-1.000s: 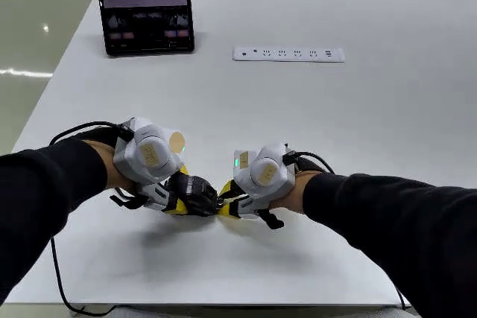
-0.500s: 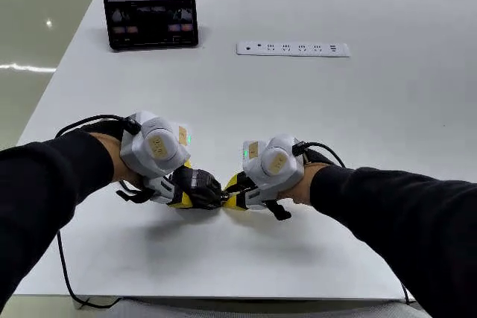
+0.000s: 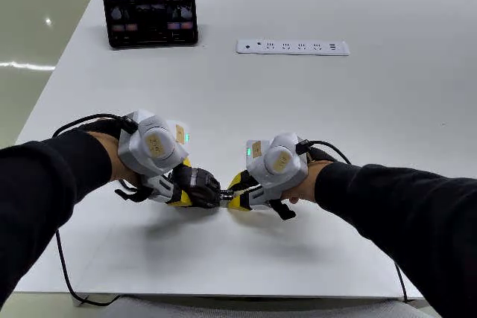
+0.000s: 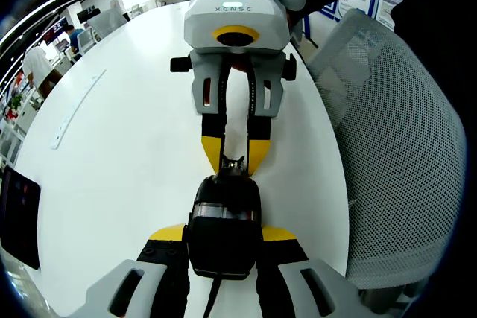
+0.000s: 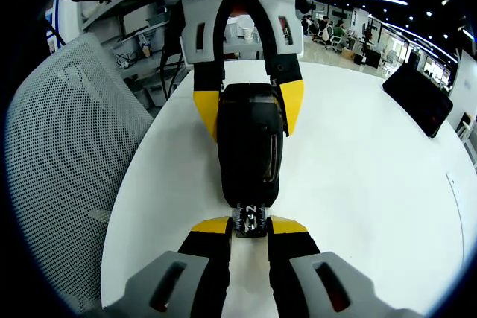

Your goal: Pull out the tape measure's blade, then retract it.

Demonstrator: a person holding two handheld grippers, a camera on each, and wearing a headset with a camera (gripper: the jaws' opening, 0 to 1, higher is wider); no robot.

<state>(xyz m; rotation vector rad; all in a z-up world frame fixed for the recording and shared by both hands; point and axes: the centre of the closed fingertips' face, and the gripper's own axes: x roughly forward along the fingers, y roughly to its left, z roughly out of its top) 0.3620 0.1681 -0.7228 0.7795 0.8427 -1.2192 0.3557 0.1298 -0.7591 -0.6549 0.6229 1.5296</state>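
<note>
At about 6 o'clock on the white counter [image 3: 313,109], closest to the person, the two grippers meet tip to tip. The left gripper [image 4: 223,234] has its yellow-tipped fingers [image 4: 168,233] clamped on the two flanks of the chunky black tape measure case [image 4: 223,221]. Whether the case rests on the counter or hangs just above it cannot be told. The right gripper [image 5: 250,226] faces it from 3 o'clock. Its yellow-tipped fingers [image 5: 212,226] are drawn nearly together, pinching the short stub of pale, numbered blade [image 5: 250,217] at the mouth of the case, so that fingers and case sit just beside each other. Farther off, at 1 o'clock, a long white power strip [image 3: 293,48] lies flat. At 11 o'clock a black tablet [image 3: 150,15] stands propped, its screen lit.
</note>
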